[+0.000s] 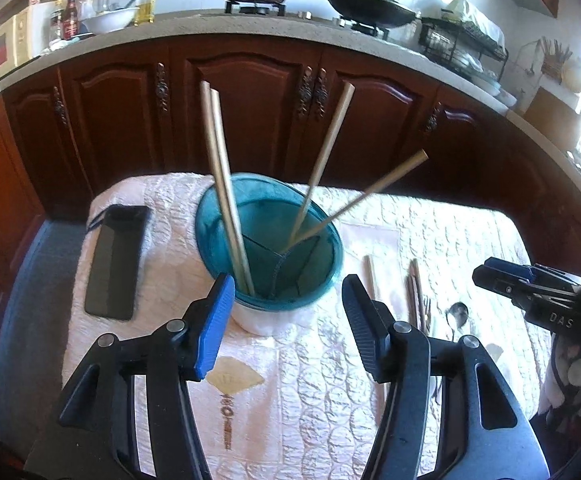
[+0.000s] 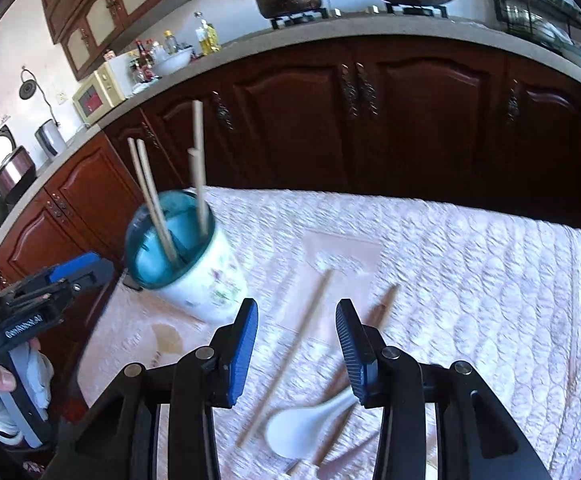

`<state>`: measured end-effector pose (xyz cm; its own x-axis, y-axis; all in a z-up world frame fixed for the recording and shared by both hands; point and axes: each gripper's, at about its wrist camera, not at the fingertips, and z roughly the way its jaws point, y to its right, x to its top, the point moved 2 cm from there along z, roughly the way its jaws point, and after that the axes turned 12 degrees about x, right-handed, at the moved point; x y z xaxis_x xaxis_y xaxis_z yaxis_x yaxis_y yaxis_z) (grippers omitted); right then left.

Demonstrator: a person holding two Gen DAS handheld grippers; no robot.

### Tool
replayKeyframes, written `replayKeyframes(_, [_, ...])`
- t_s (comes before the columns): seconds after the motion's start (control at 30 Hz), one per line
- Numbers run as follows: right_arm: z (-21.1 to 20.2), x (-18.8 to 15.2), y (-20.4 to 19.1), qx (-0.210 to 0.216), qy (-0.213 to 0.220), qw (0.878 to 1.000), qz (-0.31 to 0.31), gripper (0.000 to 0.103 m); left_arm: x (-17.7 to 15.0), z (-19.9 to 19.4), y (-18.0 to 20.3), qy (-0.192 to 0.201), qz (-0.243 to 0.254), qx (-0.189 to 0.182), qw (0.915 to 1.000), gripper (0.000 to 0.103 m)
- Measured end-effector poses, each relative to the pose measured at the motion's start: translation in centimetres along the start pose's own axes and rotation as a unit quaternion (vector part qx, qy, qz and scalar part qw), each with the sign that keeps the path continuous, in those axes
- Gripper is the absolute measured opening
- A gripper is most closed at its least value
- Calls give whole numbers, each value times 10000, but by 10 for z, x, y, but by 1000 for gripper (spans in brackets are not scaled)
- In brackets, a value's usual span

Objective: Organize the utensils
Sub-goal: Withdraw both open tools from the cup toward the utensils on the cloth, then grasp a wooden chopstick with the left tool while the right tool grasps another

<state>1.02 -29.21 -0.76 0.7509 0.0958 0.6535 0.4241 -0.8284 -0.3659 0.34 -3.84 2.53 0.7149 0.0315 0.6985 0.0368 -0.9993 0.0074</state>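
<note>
A white utensil holder with a teal rim [image 1: 268, 240] stands on the quilted table, divided inside, with several light chopsticks [image 1: 220, 184] in it; it also shows in the right wrist view [image 2: 194, 264]. My left gripper [image 1: 288, 320] is open and empty just in front of the holder. My right gripper [image 2: 296, 344] is open and empty above loose utensils: a light chopstick [image 2: 294, 352], dark chopsticks [image 2: 378, 312] and a white spoon [image 2: 306, 424]. In the left wrist view, loose chopsticks [image 1: 414, 292] and a metal spoon [image 1: 458, 314] lie right of the holder.
A black phone [image 1: 116, 260] lies left of the holder on the pinkish quilted cloth [image 1: 310, 400]. Dark wooden cabinets [image 1: 250, 112] and a counter with a stove, pots, bottles and a dish rack stand behind the table. The right gripper [image 1: 502, 276] shows at the left view's right edge.
</note>
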Motion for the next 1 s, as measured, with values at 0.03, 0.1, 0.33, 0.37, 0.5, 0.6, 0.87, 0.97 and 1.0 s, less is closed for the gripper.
replayKeyframes(0.03, [0,-3,6,-47,-29,10000,33,39,-1,1,2,-22,21,-24,10000,56])
replayKeyframes(0.1, [0,-11,19,-162,-93,9997,128,39,-6,3,8,-76,55,-127,9999,56])
replayKeyframes(0.33, [11,-40,71,-384,-347,9964,667,38,-23,15,33,-379,207,-474,9979,56])
replayKeyframes(0.37, [13,-44,77,-369,-373,9959,731,38,-26,17,37,-431,257,-534,9973,56])
replayKeyframes(0.5, [30,-51,89,-178,-438,9945,931,33,-35,29,56,-642,471,-688,9945,56])
replayKeyframes(0.6, [47,-43,95,-215,-470,9944,920,25,-38,39,70,-772,561,-780,9924,56])
replayKeyframes(0.87, [111,-9,130,-117,-634,9875,1438,19,-31,75,103,-926,665,-798,9903,56])
replayKeyframes(0.97, [119,-8,142,73,-589,9831,1731,10,-26,94,115,-1029,624,-780,9897,56])
replayKeyframes(1.0, [117,-8,145,140,-542,9814,1837,10,-25,102,118,-1074,594,-768,9895,56])
